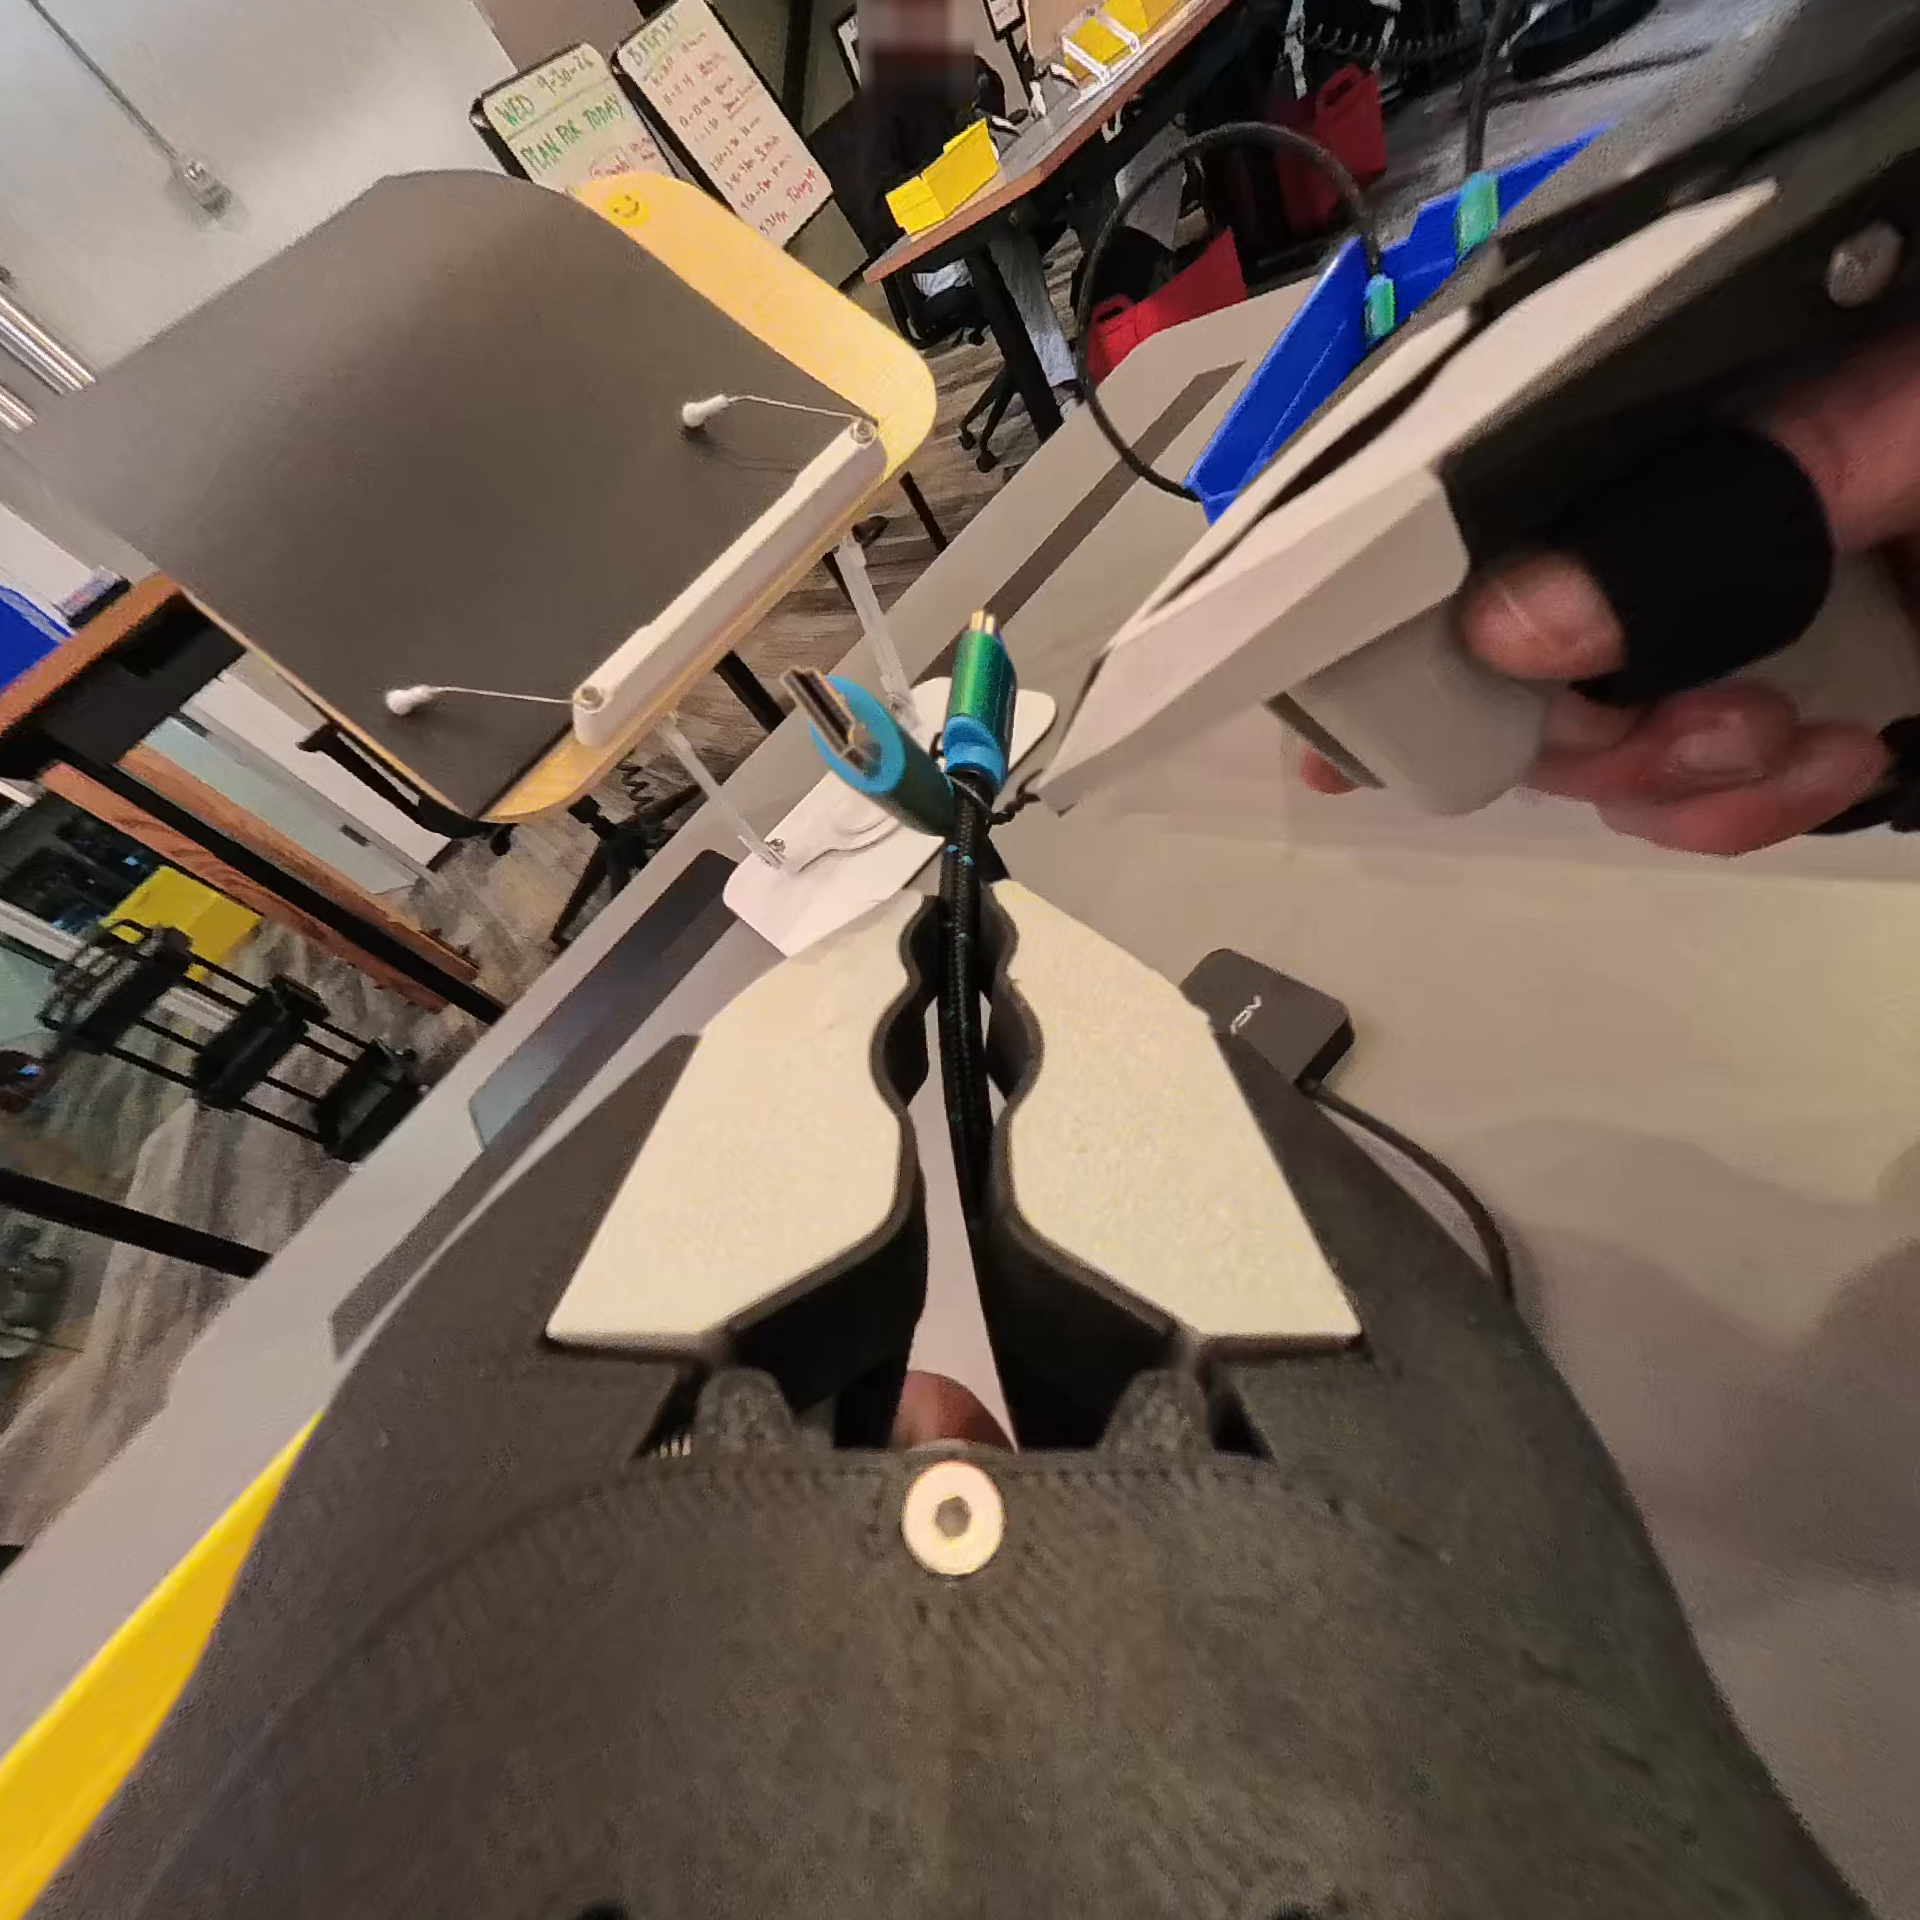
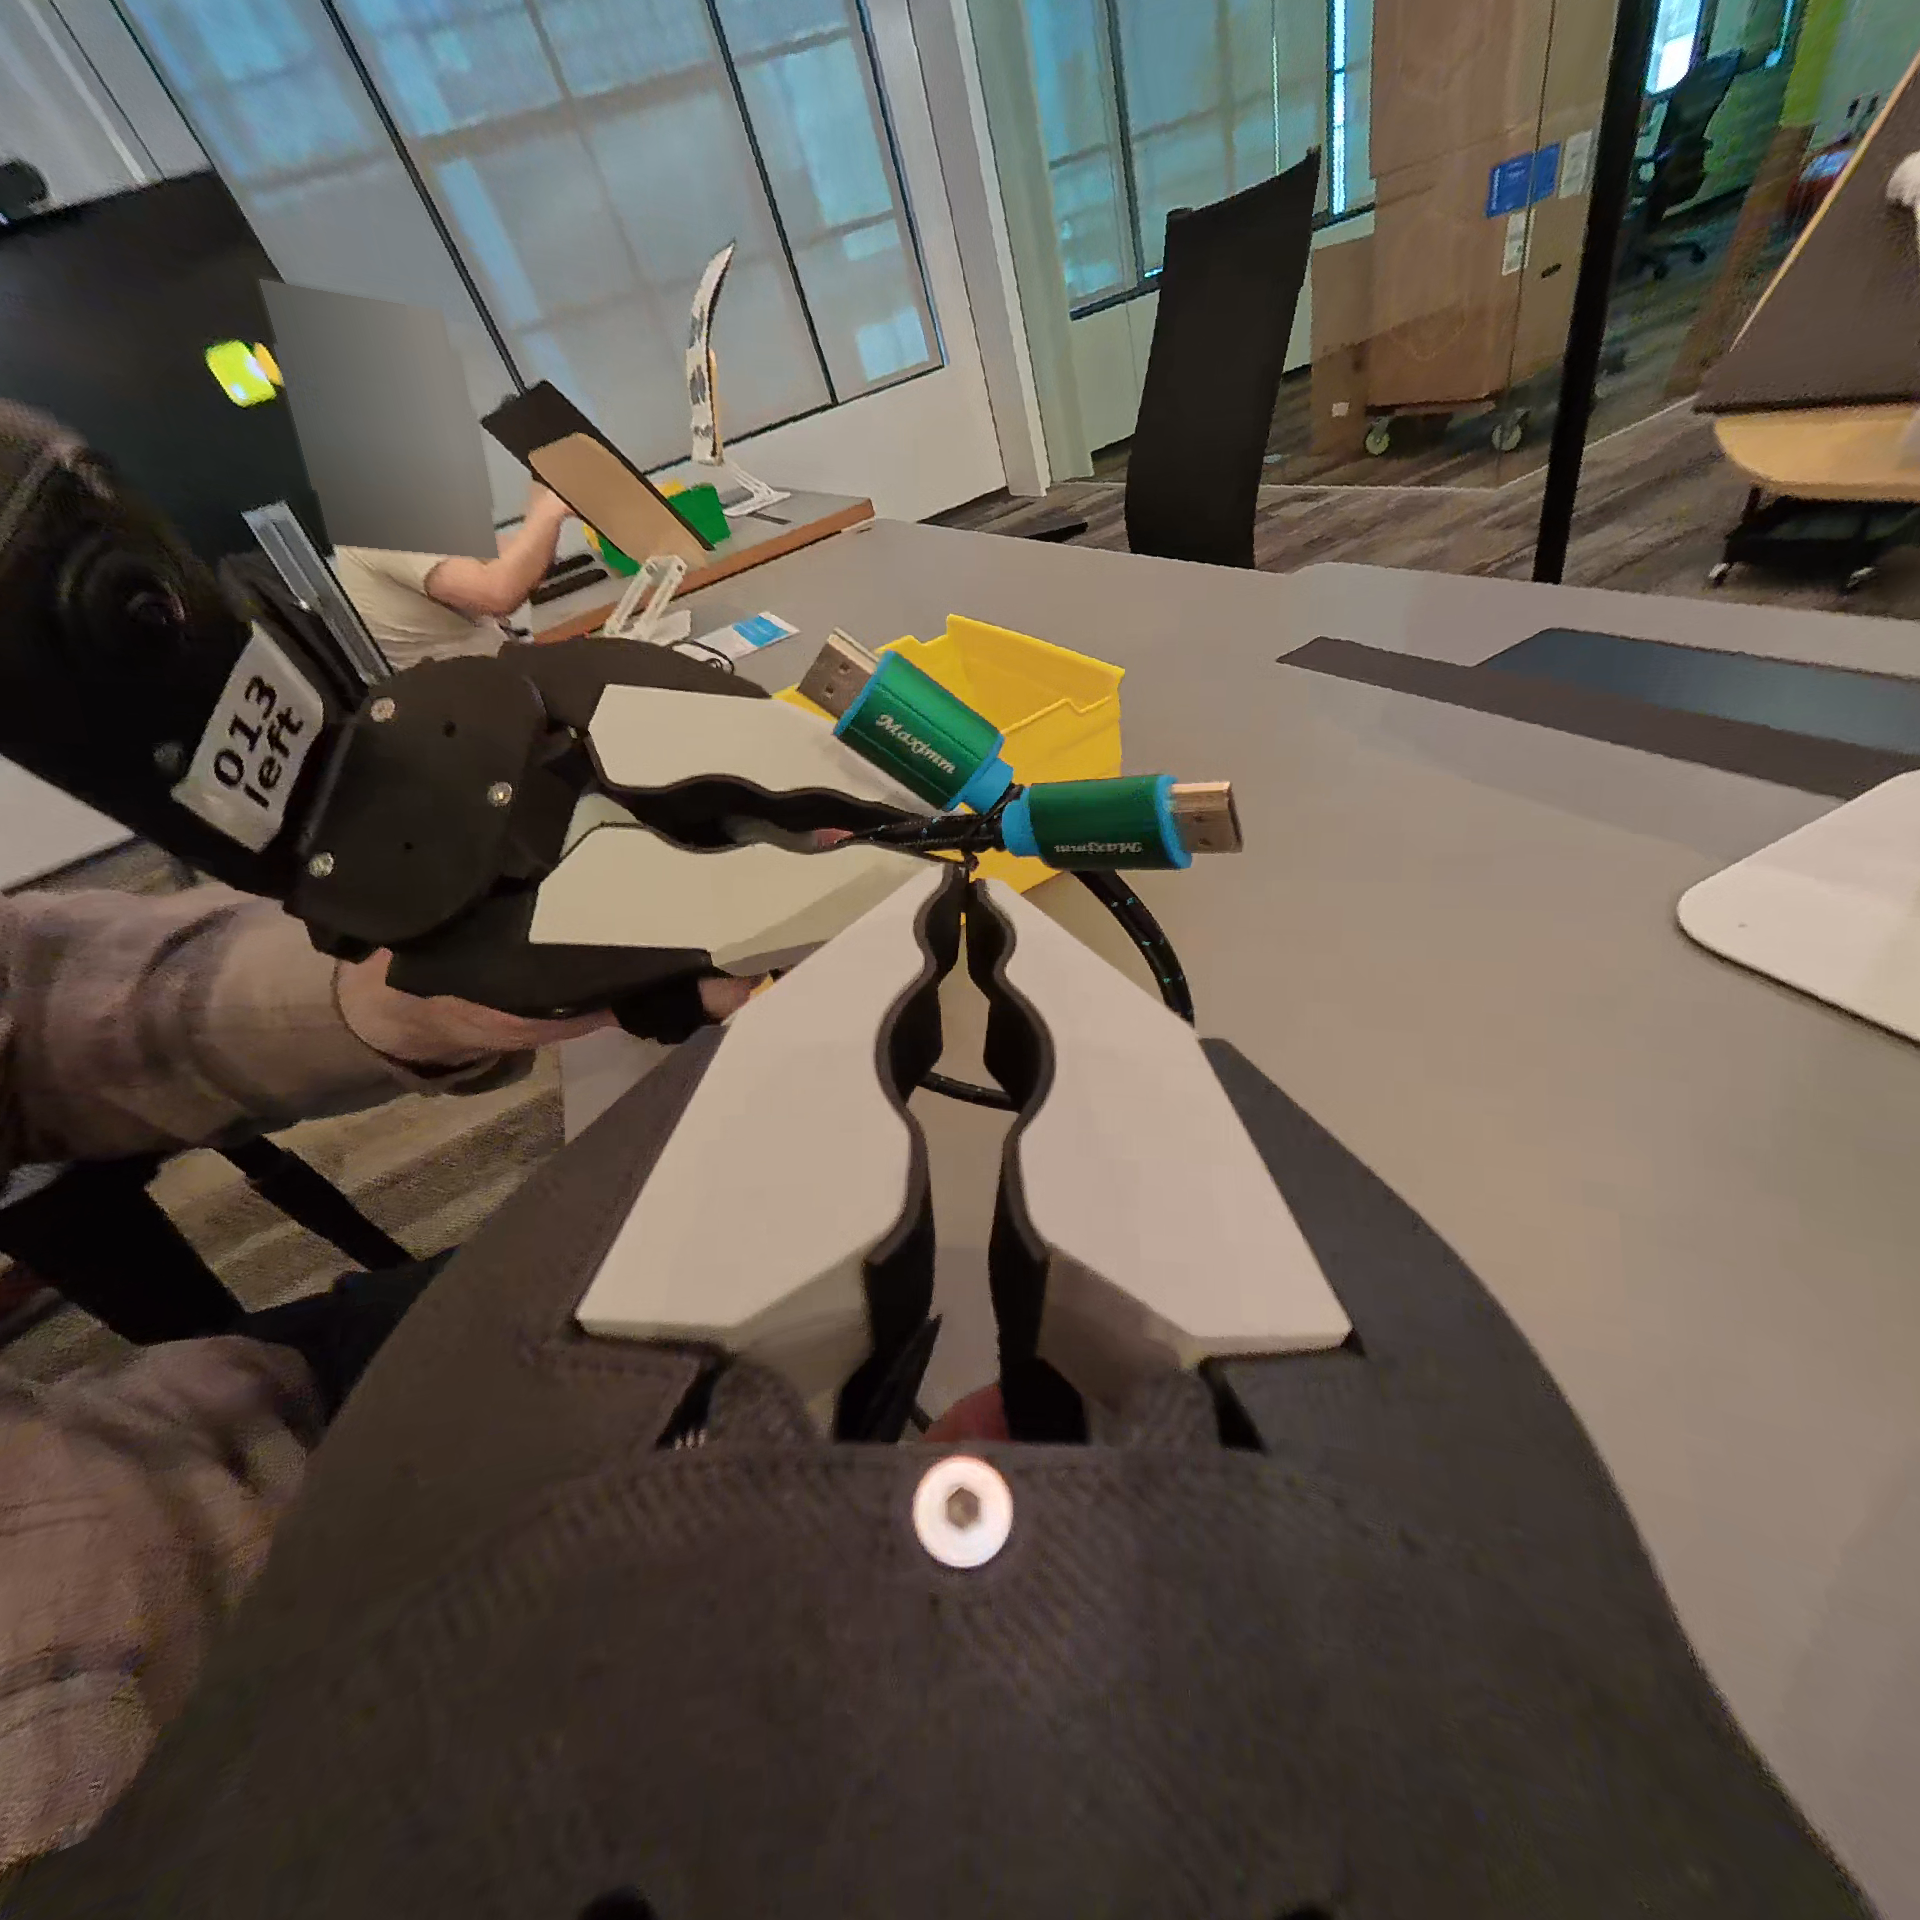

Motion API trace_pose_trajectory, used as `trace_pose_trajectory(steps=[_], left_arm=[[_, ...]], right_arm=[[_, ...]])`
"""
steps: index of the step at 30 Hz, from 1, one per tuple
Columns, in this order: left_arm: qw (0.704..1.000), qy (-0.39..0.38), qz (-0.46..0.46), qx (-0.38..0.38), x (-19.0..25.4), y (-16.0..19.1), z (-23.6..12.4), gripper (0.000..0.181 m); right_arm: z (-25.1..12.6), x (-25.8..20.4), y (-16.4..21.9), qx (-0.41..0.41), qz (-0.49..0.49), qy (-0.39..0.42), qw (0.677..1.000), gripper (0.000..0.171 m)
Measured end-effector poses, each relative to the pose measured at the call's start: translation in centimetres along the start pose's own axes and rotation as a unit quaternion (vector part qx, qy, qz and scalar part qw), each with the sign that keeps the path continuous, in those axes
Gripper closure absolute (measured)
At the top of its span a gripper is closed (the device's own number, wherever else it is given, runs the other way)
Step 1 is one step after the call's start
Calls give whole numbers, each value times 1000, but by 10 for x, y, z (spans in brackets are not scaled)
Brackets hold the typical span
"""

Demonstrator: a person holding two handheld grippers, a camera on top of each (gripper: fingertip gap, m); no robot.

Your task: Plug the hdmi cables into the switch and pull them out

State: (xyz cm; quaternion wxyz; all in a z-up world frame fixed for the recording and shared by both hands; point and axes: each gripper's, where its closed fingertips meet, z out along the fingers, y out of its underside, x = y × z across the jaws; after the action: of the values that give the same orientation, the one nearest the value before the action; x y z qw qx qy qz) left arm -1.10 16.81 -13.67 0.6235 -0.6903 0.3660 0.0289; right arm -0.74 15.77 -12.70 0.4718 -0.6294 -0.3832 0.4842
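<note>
Both tools, left tool (image 1: 961,914) and right tool (image 2: 966,883), are pinching the braided black HDMI cables (image 1: 961,1039) with green-blue plugs (image 2: 1117,821) midair above the grey tabletop (image 2: 1455,1039), so they'll probably tangle or slip, with the small black switch (image 1: 1273,1013) well off.

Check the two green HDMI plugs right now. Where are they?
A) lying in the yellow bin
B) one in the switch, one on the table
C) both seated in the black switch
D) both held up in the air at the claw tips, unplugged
D: both green plugs hang bare-ended above the table, their braided cable pinched in the left claw; the black switch lies apart.
</note>
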Motion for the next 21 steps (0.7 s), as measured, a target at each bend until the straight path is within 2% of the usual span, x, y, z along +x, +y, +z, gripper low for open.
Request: trace_pose_trajectory(steps=[4,12,15,21], left_arm=[[999,16,-50,8,1,-7,3,176],[997,26,-74,11,6,-13,4,177],[996,38,-80,-1,7,-11,5,176],[995,47,-87,-15,8,-7,7,176]], right_arm=[[5,-3,2,-19,-93,33,995,171],[4,1,-2,-18,-166,65,984,171],[-2,4,-7,-25,-258,94,961,169],[-1,5,4,-72,-448,135,881,157]])
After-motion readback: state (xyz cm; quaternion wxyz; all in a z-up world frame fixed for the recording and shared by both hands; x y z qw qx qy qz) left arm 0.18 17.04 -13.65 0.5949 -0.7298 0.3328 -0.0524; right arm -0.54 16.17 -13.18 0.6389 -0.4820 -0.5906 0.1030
